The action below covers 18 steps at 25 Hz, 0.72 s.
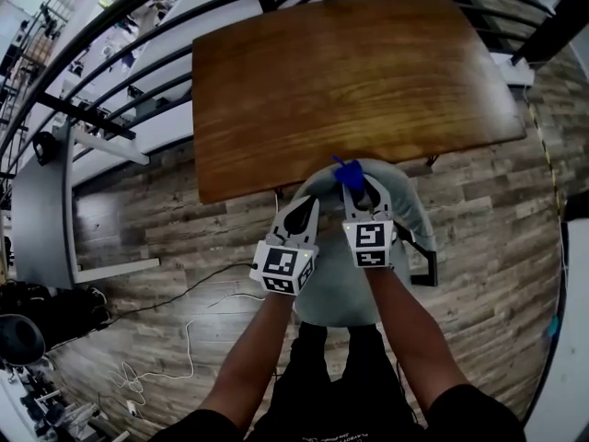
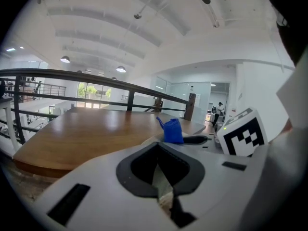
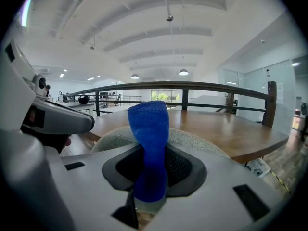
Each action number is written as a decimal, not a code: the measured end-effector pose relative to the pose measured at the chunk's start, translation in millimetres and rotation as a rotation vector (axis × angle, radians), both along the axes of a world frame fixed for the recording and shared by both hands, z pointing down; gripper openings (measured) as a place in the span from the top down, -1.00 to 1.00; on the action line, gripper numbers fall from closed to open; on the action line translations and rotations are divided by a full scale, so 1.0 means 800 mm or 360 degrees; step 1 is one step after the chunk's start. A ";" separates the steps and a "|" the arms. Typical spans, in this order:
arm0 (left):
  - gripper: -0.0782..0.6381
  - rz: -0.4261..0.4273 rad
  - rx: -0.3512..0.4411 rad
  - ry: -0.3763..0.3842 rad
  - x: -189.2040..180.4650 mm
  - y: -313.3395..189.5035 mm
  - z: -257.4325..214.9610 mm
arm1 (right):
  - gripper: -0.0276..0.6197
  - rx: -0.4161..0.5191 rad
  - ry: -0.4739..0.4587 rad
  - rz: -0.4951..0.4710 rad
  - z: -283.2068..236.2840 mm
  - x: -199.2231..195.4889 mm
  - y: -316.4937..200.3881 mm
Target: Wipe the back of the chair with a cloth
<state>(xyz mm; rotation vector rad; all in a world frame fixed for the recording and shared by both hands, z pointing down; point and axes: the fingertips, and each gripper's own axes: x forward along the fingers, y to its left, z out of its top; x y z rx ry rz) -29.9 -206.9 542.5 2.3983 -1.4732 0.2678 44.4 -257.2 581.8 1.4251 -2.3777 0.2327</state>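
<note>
A grey upholstered chair stands tucked against the wooden table (image 1: 350, 81), its curved back (image 1: 409, 201) facing me. My right gripper (image 1: 359, 190) is shut on a blue cloth (image 1: 348, 173), which sticks up from the jaws just above the top of the chair back. In the right gripper view the cloth (image 3: 150, 143) rises in front of the grey chair back (image 3: 197, 141). My left gripper (image 1: 299, 217) hovers beside the right one at the chair back's left end, shut, with nothing held. From the left gripper view the cloth (image 2: 172, 130) shows to the right.
A black metal railing (image 1: 110, 26) curves round the table's far side. A grey panel (image 1: 41, 210) stands at the left. A white cable (image 1: 184, 339) trails over the wooden floor at the lower left. The person's legs are just behind the chair seat (image 1: 336, 293).
</note>
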 end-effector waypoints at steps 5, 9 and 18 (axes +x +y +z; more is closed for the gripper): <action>0.77 0.0050 0.0011 -0.0002 0.022 -0.002 -0.002 | 0.56 -0.0008 0.0029 0.0042 0.002 0.021 -0.003; 0.77 0.0058 0.0006 -0.0013 0.033 0.001 0.001 | 0.56 0.0009 0.0036 0.0080 0.003 0.042 -0.004; 0.77 0.0095 -0.0007 -0.0009 0.054 0.001 0.005 | 0.56 0.0006 0.0058 0.0152 0.008 0.082 -0.005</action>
